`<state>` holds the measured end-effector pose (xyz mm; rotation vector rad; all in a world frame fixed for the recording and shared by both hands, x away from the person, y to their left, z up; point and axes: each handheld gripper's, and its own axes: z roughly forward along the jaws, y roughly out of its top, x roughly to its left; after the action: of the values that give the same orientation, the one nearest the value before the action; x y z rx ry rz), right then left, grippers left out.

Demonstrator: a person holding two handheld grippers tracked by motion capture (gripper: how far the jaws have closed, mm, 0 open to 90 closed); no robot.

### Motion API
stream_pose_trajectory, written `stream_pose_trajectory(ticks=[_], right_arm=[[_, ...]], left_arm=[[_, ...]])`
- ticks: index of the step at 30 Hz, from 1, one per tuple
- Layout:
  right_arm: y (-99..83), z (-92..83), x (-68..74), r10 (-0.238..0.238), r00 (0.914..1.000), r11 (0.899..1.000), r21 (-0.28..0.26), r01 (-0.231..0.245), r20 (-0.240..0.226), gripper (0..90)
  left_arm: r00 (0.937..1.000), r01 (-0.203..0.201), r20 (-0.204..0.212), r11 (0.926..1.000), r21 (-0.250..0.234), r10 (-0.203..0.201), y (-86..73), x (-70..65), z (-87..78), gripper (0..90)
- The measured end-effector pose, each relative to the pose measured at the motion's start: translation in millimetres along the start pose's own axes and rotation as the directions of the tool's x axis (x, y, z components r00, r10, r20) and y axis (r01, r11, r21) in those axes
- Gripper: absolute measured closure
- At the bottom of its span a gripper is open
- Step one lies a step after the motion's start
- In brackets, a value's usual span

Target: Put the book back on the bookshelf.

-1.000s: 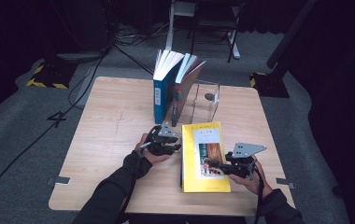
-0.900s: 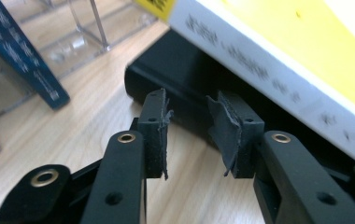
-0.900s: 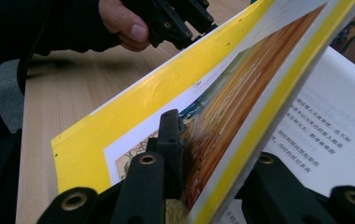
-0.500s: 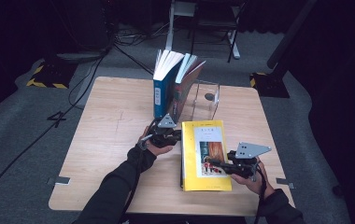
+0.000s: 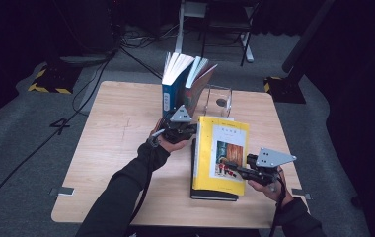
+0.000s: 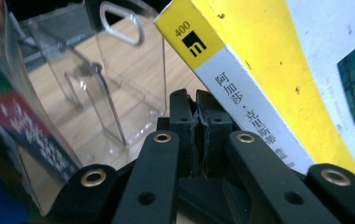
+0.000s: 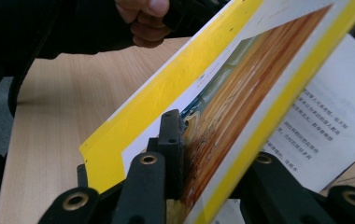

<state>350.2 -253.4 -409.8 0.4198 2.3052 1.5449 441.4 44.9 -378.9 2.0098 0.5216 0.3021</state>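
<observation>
A yellow book [image 5: 222,148] is tilted up off a dark book [image 5: 214,193] that lies flat under it. My right gripper [image 5: 229,167] is shut on the yellow book's near right part; in the right gripper view [image 7: 199,135] the cover [image 7: 175,88] runs between the jaws. My left gripper [image 5: 191,132] sits at the book's far left edge. Its jaws have just been closing. In the left gripper view [image 6: 195,100] the pads meet with nothing between them, and the yellow book's spine [image 6: 255,112] passes just to their right.
Several books [image 5: 180,84] stand upright and fanned at the back of the wooden table [image 5: 111,148]. A clear plastic bookend [image 5: 220,101] stands beside them, right behind the yellow book. Cables and stands lie on the floor beyond the table.
My left gripper has risen and moved toward the back along the yellow book's left edge, and its jaws have closed. The yellow book is tilted up higher. The right gripper has stayed put.
</observation>
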Motion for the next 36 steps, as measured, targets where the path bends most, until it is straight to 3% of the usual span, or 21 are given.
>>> stream_pose_trajectory(ticks=[7,16,20,23,26,28,32,36], right_arm=[[4.1,3.0,-0.1,-0.041,0.9980,0.999,0.008,0.040,0.049,78.2],[6.2,7.2,0.6,-0.052,0.9896,0.999,0.015,0.051,0.134,86.3],[6.0,6.0,0.7,-0.056,0.9908,0.998,0.015,0.054,0.124,86.7],[5.5,5.1,2.4,-0.060,0.9917,0.998,0.010,0.059,0.114,86.6],[5.0,4.2,5.7,-0.072,0.9911,0.997,0.008,0.072,0.112,86.6],[3.8,2.9,6.7,-0.078,0.9909,0.997,0.008,0.078,0.110,86.5],[0.9,0.1,8.4,-0.080,0.9918,0.997,0.000,0.080,0.100,86.5],[0.2,-1.1,10.6,-0.086,0.9916,0.996,-0.001,0.087,0.096,86.5]], left_arm=[[0.9981,-0.062,-0.001,0.9976,-0.029,0.062,15.8,-8.4,-9.9,88.8],[0.9942,-0.107,0.003,0.9914,-0.074,0.108,21.5,-25.1,-24.5,87.7],[0.9919,-0.127,-0.003,0.9877,-0.091,0.127,20.9,-32.3,-29.5,82.7],[0.9940,-0.109,-0.013,0.9882,-0.107,0.108,16.7,-33.3,-32.5,75.5],[0.9916,-0.126,-0.044,0.9854,-0.115,0.121,11.0,-37.0,-35.0,73.0],[0.9879,-0.146,-0.070,0.9832,-0.110,0.139,6.6,-39.9,-36.1,66.8],[0.9847,-0.156,-0.092,0.9832,-0.094,0.148,-3.8,-44.0,-36.6,63.4],[0.9866,-0.138,-0.100,0.9858,-0.095,0.129,-16.4,-44.6,-38.3,59.4]])
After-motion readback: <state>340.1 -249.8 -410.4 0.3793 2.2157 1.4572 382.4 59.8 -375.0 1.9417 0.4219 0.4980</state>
